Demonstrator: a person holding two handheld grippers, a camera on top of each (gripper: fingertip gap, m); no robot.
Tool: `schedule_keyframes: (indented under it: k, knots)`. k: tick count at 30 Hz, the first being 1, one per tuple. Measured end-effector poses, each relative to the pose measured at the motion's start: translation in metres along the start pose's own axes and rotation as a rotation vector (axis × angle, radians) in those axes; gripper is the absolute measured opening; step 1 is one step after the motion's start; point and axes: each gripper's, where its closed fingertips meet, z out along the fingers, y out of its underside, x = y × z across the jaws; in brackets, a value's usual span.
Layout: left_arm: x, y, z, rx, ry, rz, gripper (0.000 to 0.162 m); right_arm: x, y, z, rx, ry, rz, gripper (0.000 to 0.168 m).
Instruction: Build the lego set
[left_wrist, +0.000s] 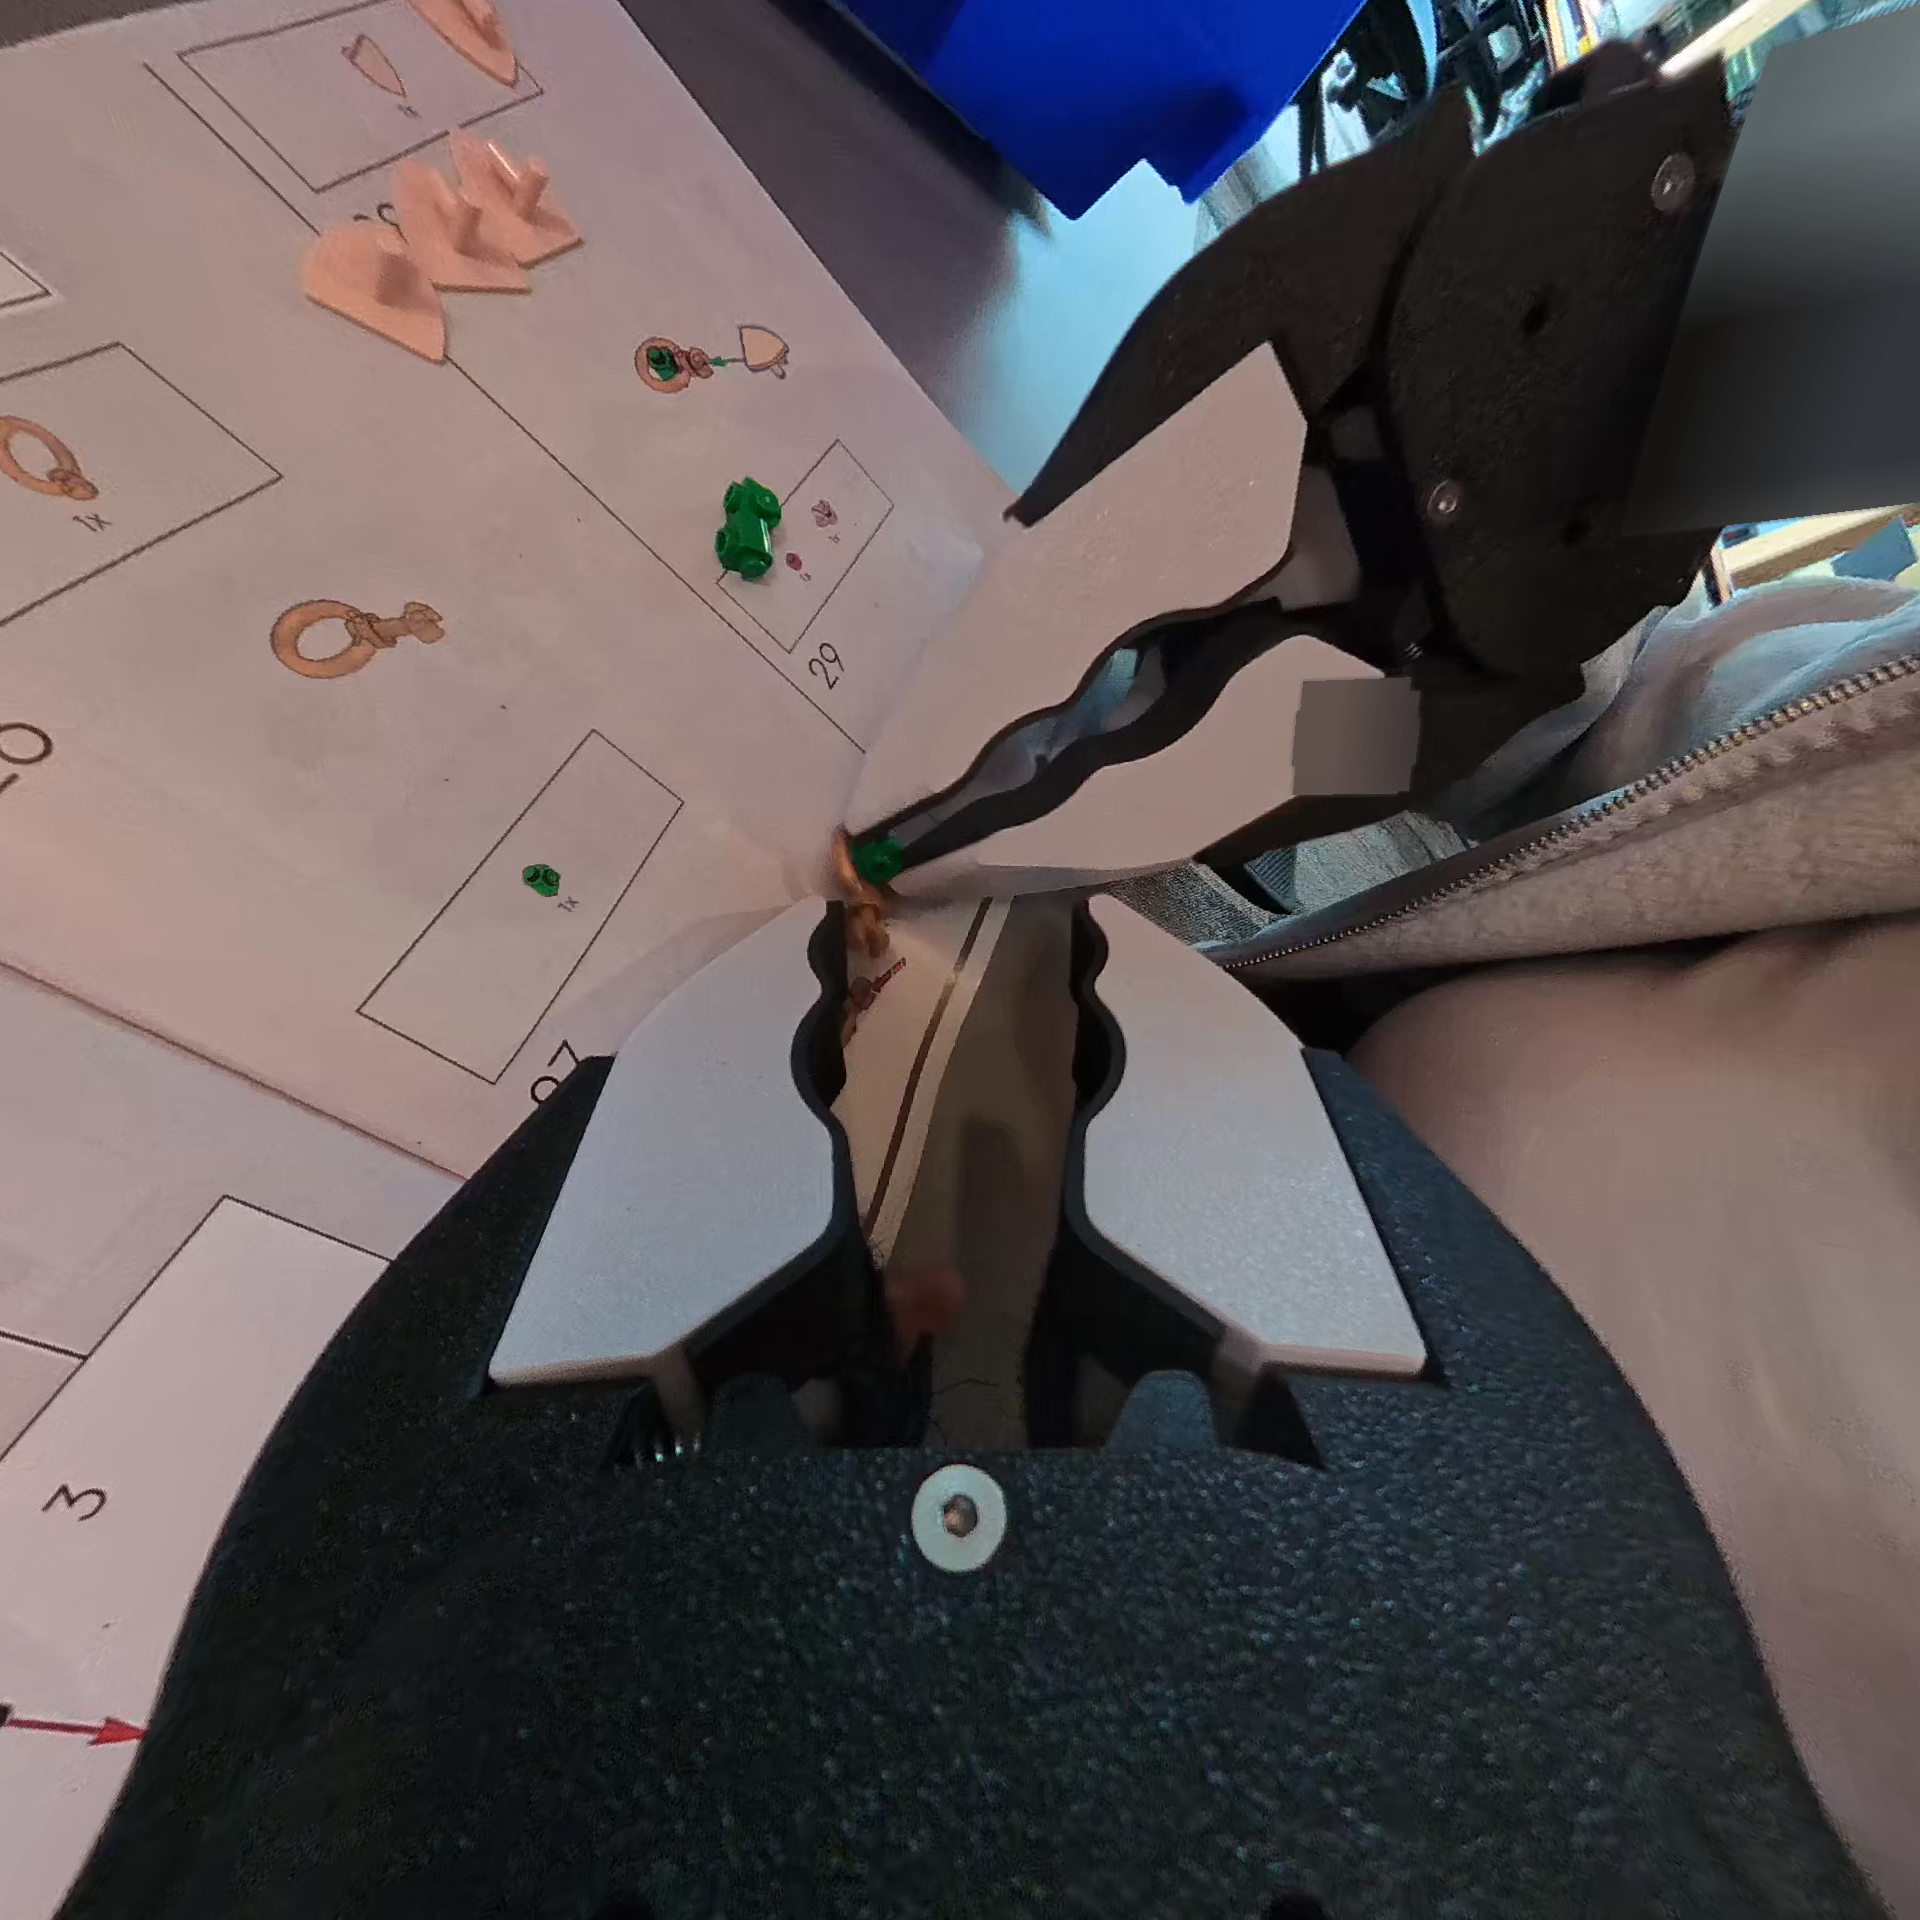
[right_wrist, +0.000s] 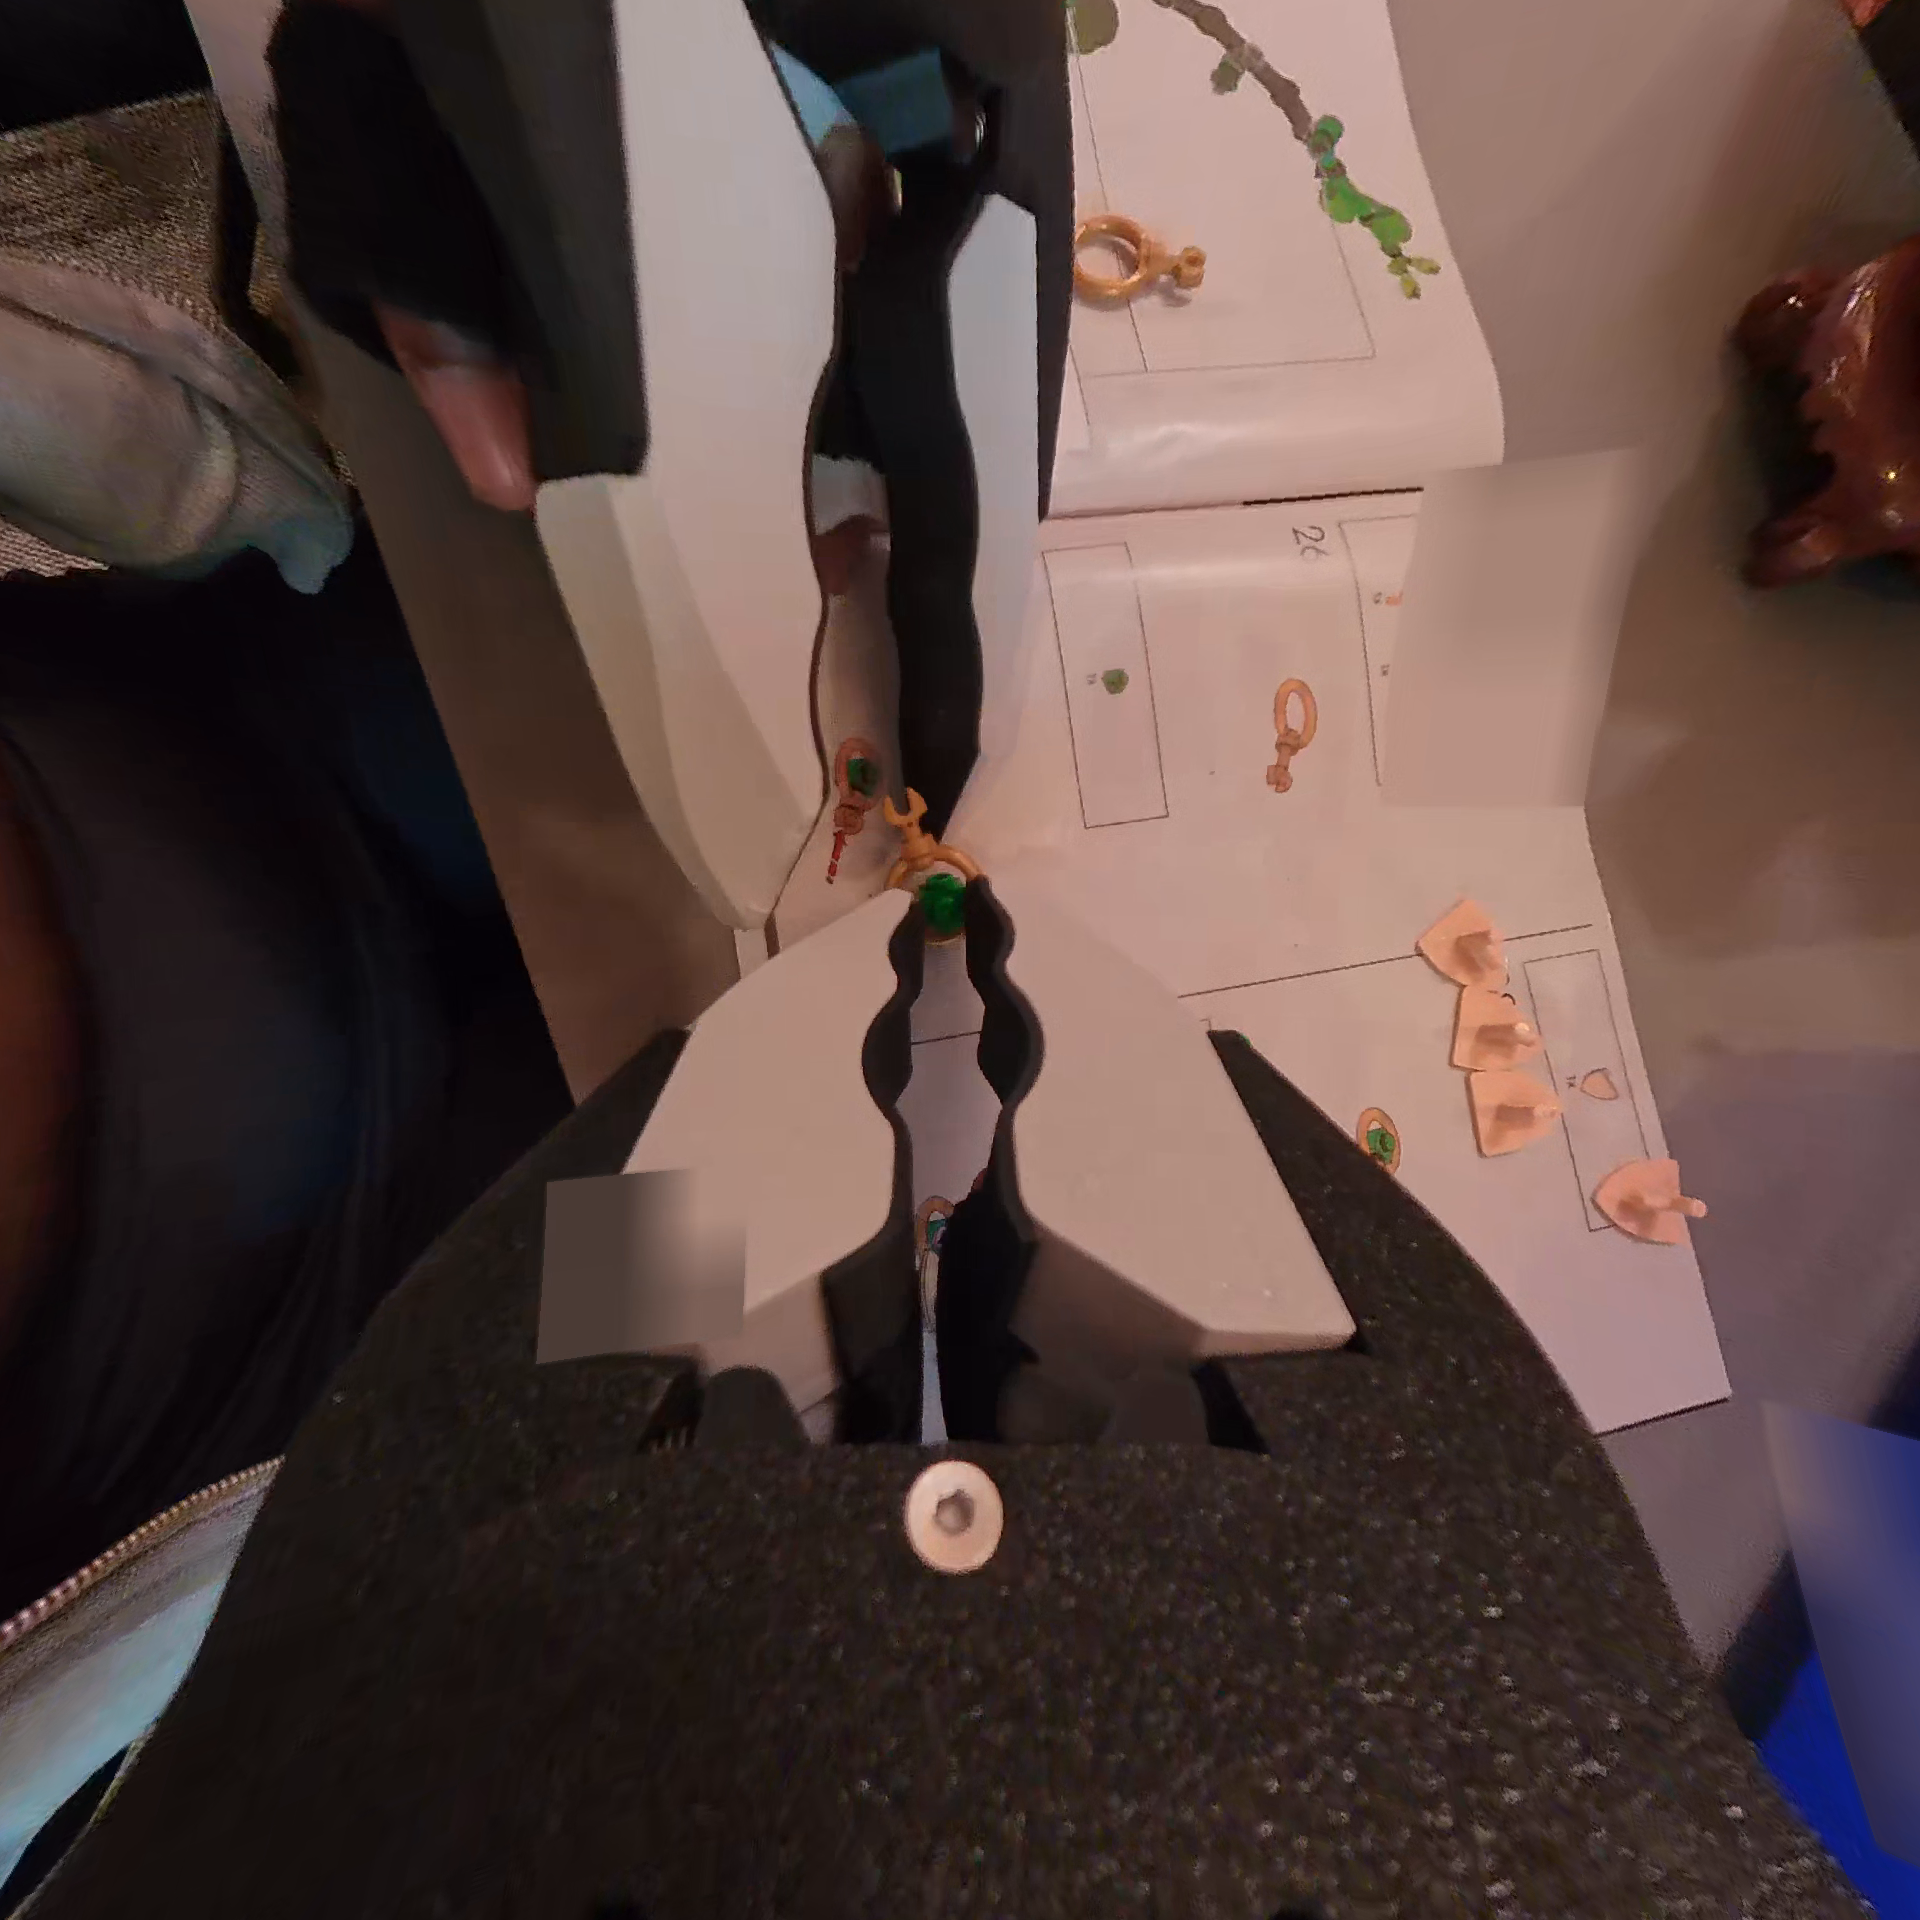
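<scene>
My right gripper (right_wrist: 940, 920) is shut on a small green stud (right_wrist: 940, 899). A gold ring piece (right_wrist: 961, 864) sits around that stud, its clip end pointing away. In the left wrist view the right gripper (left_wrist: 883, 868) comes in from the upper right with the green stud (left_wrist: 878, 860) at its tips. The gold ring piece (left_wrist: 864, 920) hangs just below. My left gripper (left_wrist: 956, 925) is open. The gold piece lies against the pad of its left finger. From the right wrist view the left gripper (right_wrist: 868, 842) reaches in from above, tips beside the ring.
The open instruction booklet (left_wrist: 312, 831) lies under both grippers. Several pink petal pieces (left_wrist: 436, 249) and a green piece (left_wrist: 748, 530) rest on it. The petals (right_wrist: 1496, 1039) are right of my right gripper. A brown piece (right_wrist: 1829, 416) is at far right, a blue bin (left_wrist: 1091, 83) behind. A person's grey zip jacket (left_wrist: 1558, 831) is close.
</scene>
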Motion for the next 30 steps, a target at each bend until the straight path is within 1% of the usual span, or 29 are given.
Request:
schedule_keyframes:
  k: [14, 19, 25, 26, 27, 30]
  knots:
    - [0.005, 0.0013, -0.0009, 0.018, 0.02, 0.04, 0.05, -0.0013, 0.0001, 0.0018, -0.162, -0.115, -0.097, 0.008]
    - [0.0059, 0.0019, -0.0019, 0.029, 0.027, 0.046, 0.051, -0.0044, 0.0015, 0.0003, -0.166, -0.201, -0.086, 0.008]
    - [0.0071, 0.0024, -0.0013, 0.031, 0.031, 0.064, 0.054, -0.0052, -0.0001, 0.0014, -0.136, -0.22, -0.095, 0.008]
    - [0.0073, 0.0026, -0.0013, 0.032, 0.03, 0.067, 0.055, -0.006, -0.0002, 0.0015, -0.134, -0.228, -0.099, 0.01]
    - [0.0075, 0.0026, -0.0012, 0.033, 0.029, 0.068, 0.055, -0.0066, 0.0002, 0.0011, -0.138, -0.232, -0.104, 0.018]
    - [0.0076, 0.0024, -0.0011, 0.036, 0.028, 0.064, 0.056, -0.0063, 0.0, 0.001, -0.14, -0.228, -0.123, 0.018]
